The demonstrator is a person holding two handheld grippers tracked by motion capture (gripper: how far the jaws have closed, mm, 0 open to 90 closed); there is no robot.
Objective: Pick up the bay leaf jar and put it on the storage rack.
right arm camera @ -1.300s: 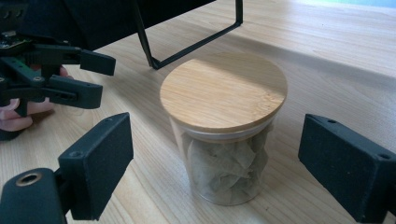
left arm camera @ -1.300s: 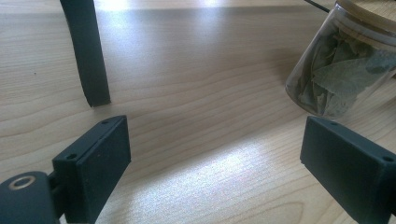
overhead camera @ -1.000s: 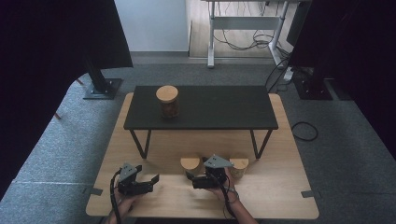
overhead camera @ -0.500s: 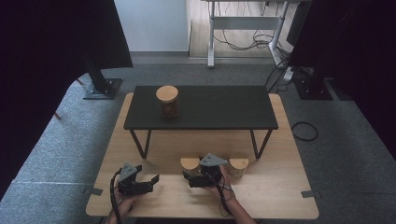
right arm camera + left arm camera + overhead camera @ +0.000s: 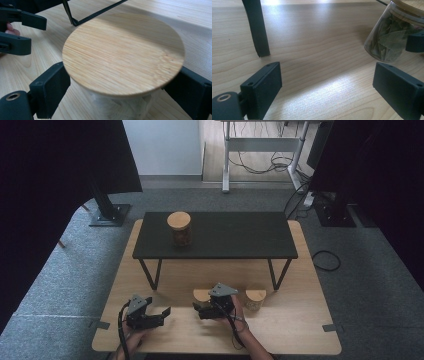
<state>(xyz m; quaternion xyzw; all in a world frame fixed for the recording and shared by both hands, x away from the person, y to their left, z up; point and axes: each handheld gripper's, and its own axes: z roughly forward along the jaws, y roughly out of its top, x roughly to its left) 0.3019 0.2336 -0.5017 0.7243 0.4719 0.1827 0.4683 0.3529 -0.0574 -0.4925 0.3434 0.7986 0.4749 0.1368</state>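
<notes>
The right gripper [image 5: 202, 310] has moved left, its jaws now around a bamboo-lidded glass jar [image 5: 122, 52] at lower centre of the pale wooden table [image 5: 295, 330], on grey carpet [image 5: 60, 285]. The left gripper [image 5: 162, 315] hovers open, empty.

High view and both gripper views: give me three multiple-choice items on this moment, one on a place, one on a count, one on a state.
1. Where does the jar farthest from the person stand?
A. on the black table
B. on the carpet
C. between the left gripper's jaws

2. How many wood-lidded jars are there?
A. one
B. three
C. five

3. How are the right gripper's jaws?
A. apart, either side of a jar
B. shut on nothing
C. resting on the carpet

Answers: 1 A, the high view shows it on the black top. 2 B, one stands there and two on the wooden board. 3 A, the right gripper view shows a jaw on each side under the lid.
</notes>
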